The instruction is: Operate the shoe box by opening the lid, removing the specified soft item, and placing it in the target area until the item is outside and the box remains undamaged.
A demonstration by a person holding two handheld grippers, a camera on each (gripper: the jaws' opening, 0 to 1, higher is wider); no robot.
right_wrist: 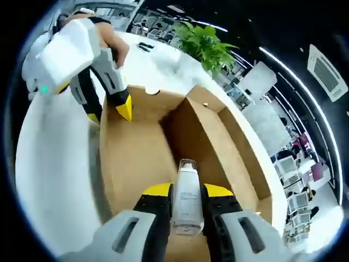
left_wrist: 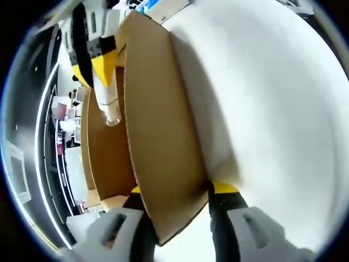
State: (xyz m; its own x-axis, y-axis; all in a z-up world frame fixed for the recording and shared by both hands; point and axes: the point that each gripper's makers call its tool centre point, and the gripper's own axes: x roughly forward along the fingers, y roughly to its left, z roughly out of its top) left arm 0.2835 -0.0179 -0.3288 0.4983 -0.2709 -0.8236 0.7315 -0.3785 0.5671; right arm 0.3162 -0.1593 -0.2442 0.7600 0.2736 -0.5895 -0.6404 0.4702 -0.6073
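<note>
The white bench (right_wrist: 54, 180) carries the open shoe box (right_wrist: 218, 147). The left gripper (left_wrist: 175, 215) has its fingers closed on the raised lid (left_wrist: 158, 142), likely pinning it back for access. The right gripper (right_wrist: 185, 210) grips a small white bottle (right_wrist: 186, 196) over the box interior, apparently mid-removal

Bright, even overhead light; the white counter (left_wrist: 283, 109) glares, nearly blown out toward 3 o'clock. Soft shadow falls beside the cardboard flap (left_wrist: 163, 136). Fisheye bending curves edges; ceiling light strips (right_wrist: 294, 82) streak.
</note>
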